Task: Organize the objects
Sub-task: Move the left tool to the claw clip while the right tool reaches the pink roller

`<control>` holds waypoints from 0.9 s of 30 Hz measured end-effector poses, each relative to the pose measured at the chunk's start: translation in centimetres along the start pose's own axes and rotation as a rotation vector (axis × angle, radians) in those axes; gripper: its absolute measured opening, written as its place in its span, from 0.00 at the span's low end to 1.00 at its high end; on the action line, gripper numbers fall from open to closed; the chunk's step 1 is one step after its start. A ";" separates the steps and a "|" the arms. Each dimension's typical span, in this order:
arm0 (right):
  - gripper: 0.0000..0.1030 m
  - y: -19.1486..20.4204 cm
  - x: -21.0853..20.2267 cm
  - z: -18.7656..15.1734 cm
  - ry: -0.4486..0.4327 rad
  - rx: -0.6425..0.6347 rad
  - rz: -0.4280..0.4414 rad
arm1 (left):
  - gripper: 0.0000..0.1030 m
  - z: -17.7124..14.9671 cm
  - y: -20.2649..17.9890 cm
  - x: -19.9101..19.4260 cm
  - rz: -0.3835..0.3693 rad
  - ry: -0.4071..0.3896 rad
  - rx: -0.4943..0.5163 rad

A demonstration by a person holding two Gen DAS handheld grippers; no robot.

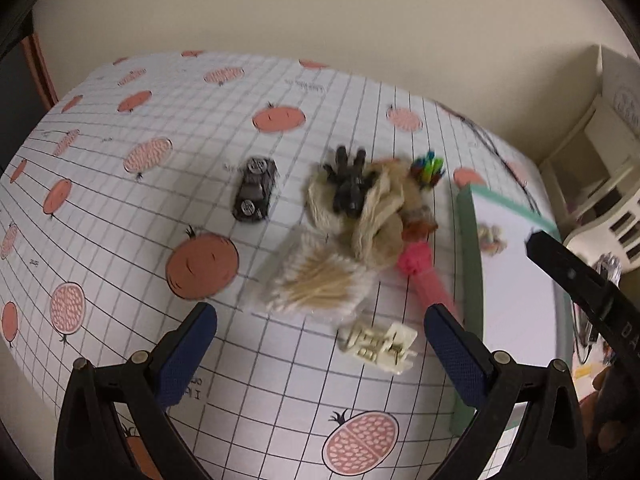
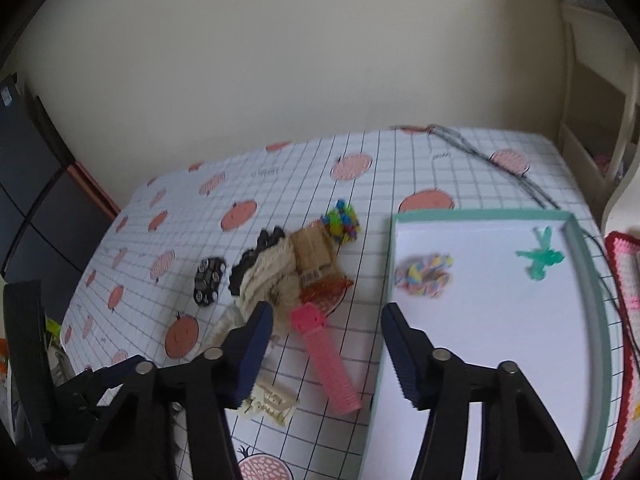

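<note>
A pile of small objects lies mid-table: a bag of cotton swabs [image 1: 316, 288], beige rope bundles [image 1: 376, 216], a black toy spider [image 1: 350, 186], a pink hair roller [image 2: 326, 360], coloured pins [image 2: 342, 222], and a white plastic clip [image 1: 378, 344]. A black toy car [image 1: 256, 190] lies apart to the left. A green-rimmed white tray [image 2: 480, 214] holds a pastel scrunchie [image 2: 424, 276] and a green figure [image 2: 540, 258]. My left gripper [image 1: 320, 352] is open and empty, just before the swabs. My right gripper [image 2: 326, 352] is open and empty, above the roller.
A grid-and-fruit patterned cloth [image 1: 132, 208] covers the table. A thin dark cord [image 2: 520, 172] trails across the back right. A cream shelf unit [image 1: 600, 184] stands right of the table. A red crocheted mat [image 2: 628, 280] lies right of the tray.
</note>
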State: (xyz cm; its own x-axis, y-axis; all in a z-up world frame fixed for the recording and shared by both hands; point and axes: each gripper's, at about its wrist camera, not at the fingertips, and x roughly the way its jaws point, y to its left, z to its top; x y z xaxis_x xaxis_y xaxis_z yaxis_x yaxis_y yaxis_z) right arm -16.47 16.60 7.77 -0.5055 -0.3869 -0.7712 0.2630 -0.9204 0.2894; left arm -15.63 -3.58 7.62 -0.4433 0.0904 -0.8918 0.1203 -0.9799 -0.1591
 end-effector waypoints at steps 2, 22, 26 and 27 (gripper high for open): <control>0.51 0.2 0.5 -0.2 0.019 -0.006 -0.003 | 1.00 -0.3 -0.5 0.5 -0.001 0.023 0.021; 0.46 -0.1 5.1 -1.8 0.201 -0.041 -0.026 | 0.89 -2.2 -3.4 3.9 -0.018 0.168 0.103; 0.46 0.0 5.6 -2.1 0.224 -0.062 -0.041 | 0.86 -2.3 -3.4 4.6 -0.017 0.191 0.110; 0.46 0.0 5.7 -2.2 0.229 -0.067 -0.045 | 0.85 -2.3 -3.4 4.8 -0.015 0.195 0.109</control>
State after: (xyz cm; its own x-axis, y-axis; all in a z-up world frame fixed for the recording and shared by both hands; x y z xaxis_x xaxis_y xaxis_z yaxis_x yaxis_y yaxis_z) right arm -17.53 14.47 2.10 -0.3209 -0.3153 -0.8931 0.3021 -0.9278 0.2190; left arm -16.07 0.57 2.89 -0.2626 0.1273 -0.9565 0.0132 -0.9907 -0.1355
